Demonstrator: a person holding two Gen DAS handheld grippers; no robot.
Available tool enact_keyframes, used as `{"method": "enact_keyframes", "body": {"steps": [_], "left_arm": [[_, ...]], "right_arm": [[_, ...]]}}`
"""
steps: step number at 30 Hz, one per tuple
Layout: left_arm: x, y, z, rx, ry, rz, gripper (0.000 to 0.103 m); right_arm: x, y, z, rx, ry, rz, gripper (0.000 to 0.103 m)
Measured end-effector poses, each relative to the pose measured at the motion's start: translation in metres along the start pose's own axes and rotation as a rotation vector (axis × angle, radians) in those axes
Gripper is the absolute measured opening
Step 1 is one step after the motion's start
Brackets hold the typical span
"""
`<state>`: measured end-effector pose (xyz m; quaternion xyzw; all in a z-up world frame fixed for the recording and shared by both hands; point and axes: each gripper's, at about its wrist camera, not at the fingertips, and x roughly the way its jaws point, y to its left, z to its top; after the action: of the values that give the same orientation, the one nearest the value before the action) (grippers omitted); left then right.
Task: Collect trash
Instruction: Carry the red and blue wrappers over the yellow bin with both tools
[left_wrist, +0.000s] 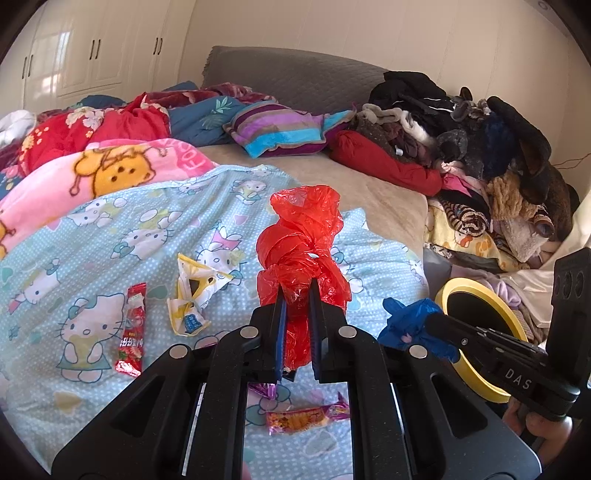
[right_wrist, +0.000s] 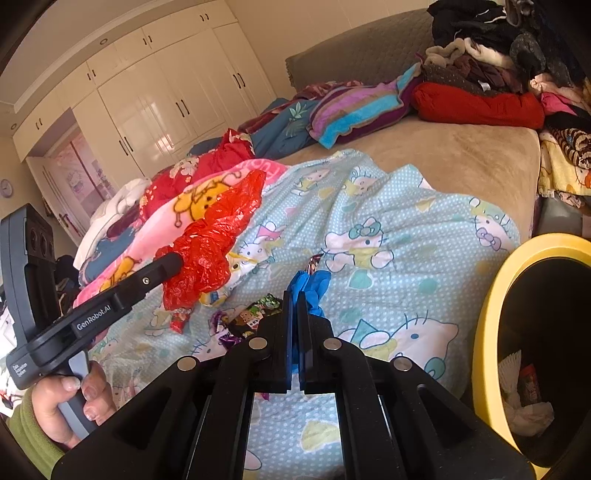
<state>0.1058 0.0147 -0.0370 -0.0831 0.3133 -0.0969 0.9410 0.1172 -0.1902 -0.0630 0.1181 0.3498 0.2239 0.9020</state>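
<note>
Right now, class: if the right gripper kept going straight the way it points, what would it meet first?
Probably the Hello Kitty sheet on the bed. The right gripper, shut on a blue bag, points down towards it; depth is uncertain.

Two grippers: left gripper (left_wrist: 297, 291), right gripper (right_wrist: 295, 299). One red bag (left_wrist: 301, 236). One blue bag (left_wrist: 410, 325). One bin (right_wrist: 487, 317), yellow-rimmed. Loose wrappers on the sheet in the left wrist view, four: red wrapper (left_wrist: 132, 328), white-yellow wrapper (left_wrist: 194, 291), orange wrapper (left_wrist: 306, 419), purple wrapper (left_wrist: 263, 389). One striped pillow (left_wrist: 280, 129). One clothes pile (left_wrist: 480, 147).
</note>
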Motion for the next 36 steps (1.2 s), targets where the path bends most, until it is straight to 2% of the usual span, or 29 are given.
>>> {"method": "enact_keyframes", "body": {"steps": [22,36], "left_arm": [[-0.012,-0.050,0.002,0.074,-0.022,-0.064,0.006],[-0.016,-0.096,-0.002,0.142,-0.024,-0.122,0.006]], "right_arm": [[-0.061,-0.026,0.012,0.066,-0.108,-0.045,0.002],[-0.108,-0.058,0.017,0.140,-0.190,-0.103,0.002]]}}
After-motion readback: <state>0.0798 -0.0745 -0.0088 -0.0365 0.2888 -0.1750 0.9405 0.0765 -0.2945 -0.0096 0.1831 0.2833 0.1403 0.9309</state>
